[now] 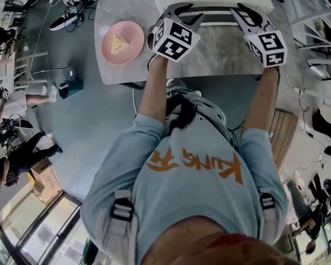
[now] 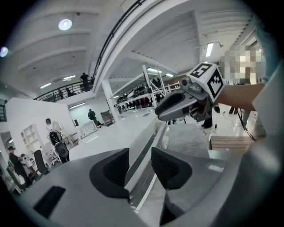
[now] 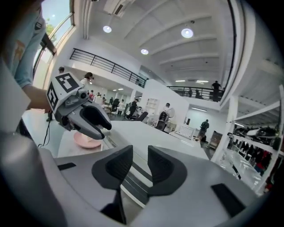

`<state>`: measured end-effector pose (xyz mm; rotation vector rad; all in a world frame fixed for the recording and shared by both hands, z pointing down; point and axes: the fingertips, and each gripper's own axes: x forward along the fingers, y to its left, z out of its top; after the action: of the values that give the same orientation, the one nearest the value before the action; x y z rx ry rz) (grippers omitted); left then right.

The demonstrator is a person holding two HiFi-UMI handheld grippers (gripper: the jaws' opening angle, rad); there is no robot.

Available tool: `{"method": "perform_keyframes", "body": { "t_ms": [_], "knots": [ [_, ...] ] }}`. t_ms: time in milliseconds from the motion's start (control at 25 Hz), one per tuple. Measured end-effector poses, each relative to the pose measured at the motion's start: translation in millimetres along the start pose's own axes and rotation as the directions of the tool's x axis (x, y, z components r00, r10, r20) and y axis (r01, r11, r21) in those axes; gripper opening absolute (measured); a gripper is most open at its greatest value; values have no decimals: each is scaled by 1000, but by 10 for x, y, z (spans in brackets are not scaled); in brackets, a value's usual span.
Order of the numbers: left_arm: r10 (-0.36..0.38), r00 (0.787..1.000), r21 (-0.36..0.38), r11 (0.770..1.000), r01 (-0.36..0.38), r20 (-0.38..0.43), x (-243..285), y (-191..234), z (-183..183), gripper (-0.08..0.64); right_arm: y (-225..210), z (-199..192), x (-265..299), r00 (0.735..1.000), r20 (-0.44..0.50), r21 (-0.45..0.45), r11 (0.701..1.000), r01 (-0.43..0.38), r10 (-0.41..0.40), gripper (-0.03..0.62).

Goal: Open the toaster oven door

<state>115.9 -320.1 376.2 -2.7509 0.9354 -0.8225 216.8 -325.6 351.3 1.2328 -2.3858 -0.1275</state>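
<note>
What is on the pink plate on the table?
One pale yellow wedge of food lies on the pink plate. Anything beneath the wedge is covered.

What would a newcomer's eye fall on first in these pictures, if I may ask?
The two grippers with their black-and-white marker cubes stand out first: the left gripper and right gripper, both with jaws apart, reach to the white toaster oven at the far edge of the grey table. Next comes the pink plate with a pale wedge of food at the table's left end.
</note>
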Motion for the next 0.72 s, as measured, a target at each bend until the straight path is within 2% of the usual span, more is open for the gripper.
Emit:
{"method": "perform_keyframes", "body": {
  "t_ms": [160,320,560,720],
  "knots": [
    [-34,996,95,995,42,-81,100,-47,-129,156,97,-86,115,990,-92,-115,986,-118,108,127],
    [-50,989,138,988,69,-136,164,-63,-205,161,218,-145,219,964,-183,-215,949,-231,194,140],
    [-74,978,198,974,113,-196,244,-72,-303,161,355,-334,377,903,-337,-313,873,-373,265,141],
    [-85,967,231,963,142,-238,324,-78,-383,160,406,-493,420,846,-450,-351,815,-461,285,140]
  ]
}}
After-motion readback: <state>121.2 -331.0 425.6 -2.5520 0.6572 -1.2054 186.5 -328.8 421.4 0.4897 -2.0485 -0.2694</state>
